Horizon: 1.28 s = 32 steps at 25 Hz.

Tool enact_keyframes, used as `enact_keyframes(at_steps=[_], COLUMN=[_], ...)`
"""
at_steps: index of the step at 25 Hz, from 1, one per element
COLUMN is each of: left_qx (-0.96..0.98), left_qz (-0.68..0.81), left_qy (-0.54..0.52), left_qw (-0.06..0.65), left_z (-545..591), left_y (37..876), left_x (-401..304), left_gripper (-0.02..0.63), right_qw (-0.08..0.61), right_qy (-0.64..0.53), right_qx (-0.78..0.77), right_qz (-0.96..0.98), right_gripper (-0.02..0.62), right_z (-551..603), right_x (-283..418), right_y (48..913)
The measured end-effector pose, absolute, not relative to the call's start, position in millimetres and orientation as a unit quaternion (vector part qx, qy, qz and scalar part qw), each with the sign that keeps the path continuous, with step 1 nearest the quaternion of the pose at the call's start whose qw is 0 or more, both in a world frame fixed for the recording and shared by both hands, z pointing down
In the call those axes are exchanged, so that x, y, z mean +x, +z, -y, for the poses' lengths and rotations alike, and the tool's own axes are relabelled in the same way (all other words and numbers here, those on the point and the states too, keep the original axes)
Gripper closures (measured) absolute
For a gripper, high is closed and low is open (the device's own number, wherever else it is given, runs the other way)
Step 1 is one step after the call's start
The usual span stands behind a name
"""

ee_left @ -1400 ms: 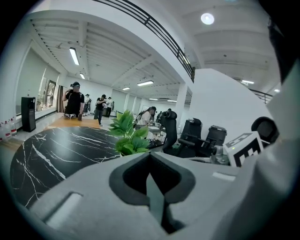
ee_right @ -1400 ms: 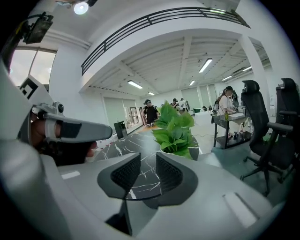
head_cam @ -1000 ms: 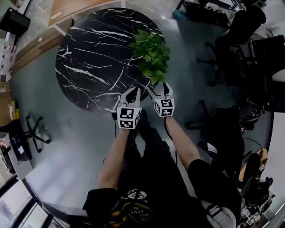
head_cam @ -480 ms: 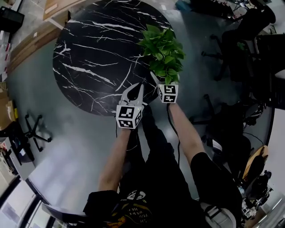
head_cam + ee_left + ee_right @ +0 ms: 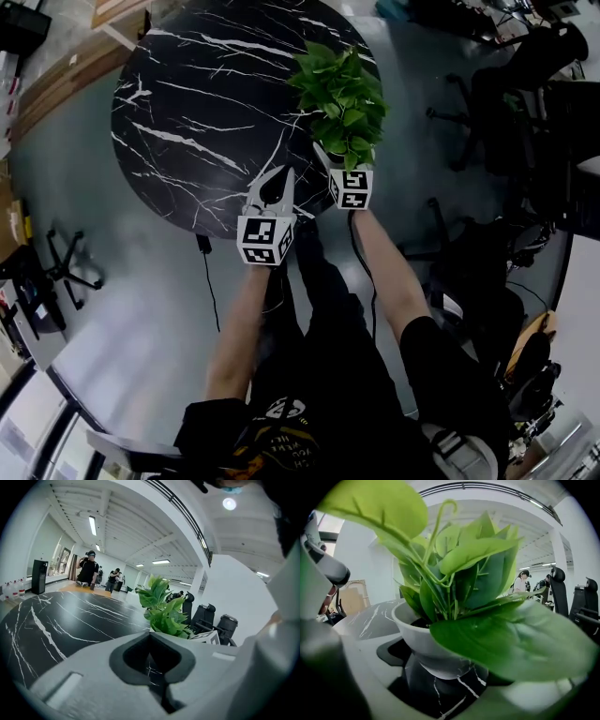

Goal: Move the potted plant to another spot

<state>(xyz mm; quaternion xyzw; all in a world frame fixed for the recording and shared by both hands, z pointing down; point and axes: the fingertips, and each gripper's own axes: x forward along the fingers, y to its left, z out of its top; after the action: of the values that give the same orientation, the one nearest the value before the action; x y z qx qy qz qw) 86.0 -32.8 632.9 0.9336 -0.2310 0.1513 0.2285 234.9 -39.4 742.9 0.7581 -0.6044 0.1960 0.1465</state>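
Where the round black white-veined marble tabletop [image 5: 197, 112] curves to its right edge, the green leafy plant in a white bowl-shaped pot [image 5: 342, 89] stands, its pot pinched between the right tongs [image 5: 334, 161]. The left tongs [image 5: 279, 180], pressed together and empty, hover just beside them over the near rim.

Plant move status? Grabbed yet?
Done: the right gripper is at the plant, with the pot between its fingers.
In hand: the grasp. Whether the fingers are clamped on the pot cannot be told.
Left: lift and set down elsewhere. The pot looks to be resting at the table's right edge. The left gripper is shut and empty.
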Motion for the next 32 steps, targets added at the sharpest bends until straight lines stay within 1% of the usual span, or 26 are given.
enact_keyframes(at_steps=[5, 9, 13, 18, 23, 28, 32], left_qx=[0.924, 0.908, 0.892, 0.851, 0.822, 0.804, 0.792], left_qz=[0.272, 0.320, 0.366, 0.449, 0.498, 0.529, 0.546], left_qy=[0.143, 0.135, 0.131, 0.128, 0.126, 0.113, 0.106], left_qw=[0.229, 0.235, 0.231, 0.239, 0.247, 0.247, 0.252], left_z=[51.0, 68.0, 91.3, 116.3, 130.8, 149.1, 158.6], left_y=[628.7, 622.9, 625.7, 638.1, 650.1, 648.1, 647.7], left_x=[57.0, 16.7, -35.7, -108.1, -177.3, -239.9, -270.7], left_gripper=[0.603, 0.603, 0.603, 0.603, 0.603, 0.603, 0.603], right_qw=[0.158, 0.173, 0.182, 0.197, 0.211, 0.213, 0.220], right_qy=[0.196, 0.193, 0.182, 0.171, 0.155, 0.146, 0.142], right_qx=[0.730, 0.694, 0.654, 0.590, 0.536, 0.508, 0.485], right_qz=[0.635, 0.672, 0.711, 0.764, 0.803, 0.821, 0.834], right_gripper=[0.104, 0.105, 0.106, 0.105, 0.105, 0.106, 0.106], right_z=[66.6, 95.1, 130.9, 170.2, 200.9, 226.5, 241.6], right_x=[200.6, 153.7, 89.3, -7.7, -97.2, -164.3, -206.9], right_y=[743.8, 741.4, 742.8, 745.7, 752.6, 749.5, 746.4])
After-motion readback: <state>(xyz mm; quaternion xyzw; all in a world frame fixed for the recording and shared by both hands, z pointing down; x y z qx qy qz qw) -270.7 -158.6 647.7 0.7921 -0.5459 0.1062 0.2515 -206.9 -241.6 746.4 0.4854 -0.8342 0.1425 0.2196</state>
